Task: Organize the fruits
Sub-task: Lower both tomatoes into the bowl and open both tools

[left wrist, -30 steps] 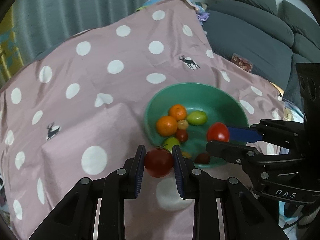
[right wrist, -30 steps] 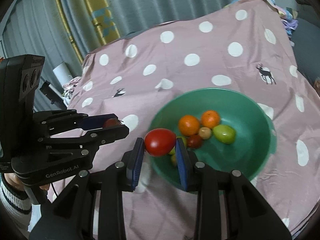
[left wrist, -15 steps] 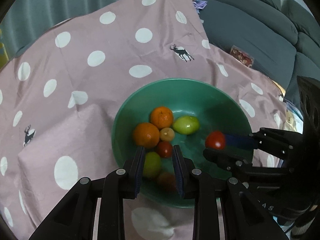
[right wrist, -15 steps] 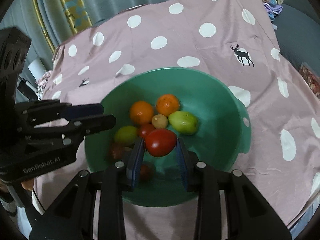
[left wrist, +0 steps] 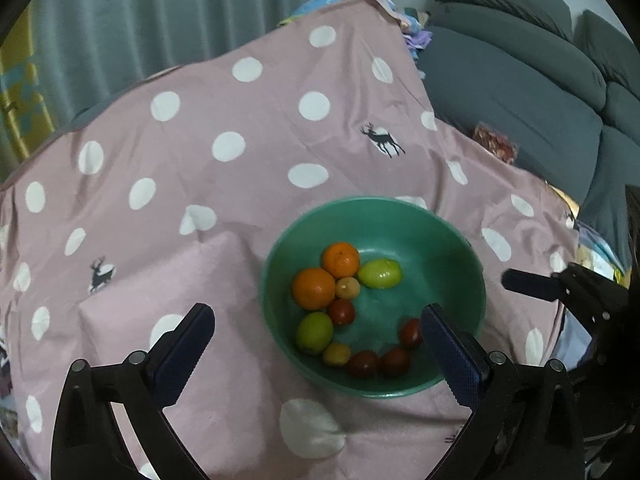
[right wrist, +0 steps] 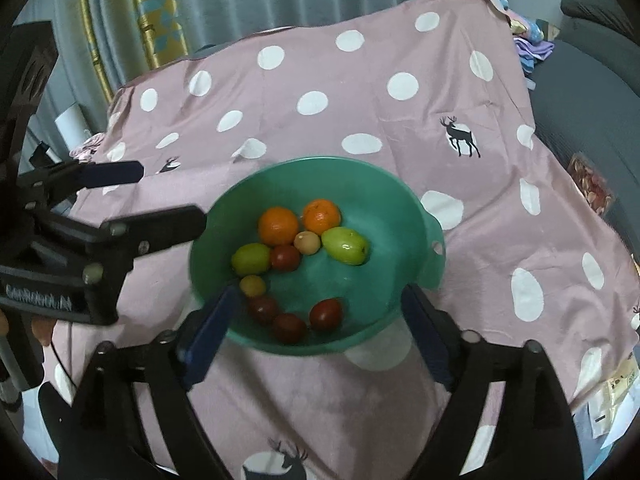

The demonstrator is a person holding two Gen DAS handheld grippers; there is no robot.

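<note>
Both claws, left and right, have just sprung apart and hold nothing, their red tomatoes now lying in the green bowl, so this drop looks finished.

Surface covering: pink cloth with white polka dots and small dark deer prints, creased. Behind: grey-blue pleated curtains, one yellow patterned panel (left side). Right: grey sofa, deep cushions, a patterned packet on its seat. Lighting dim.
</note>
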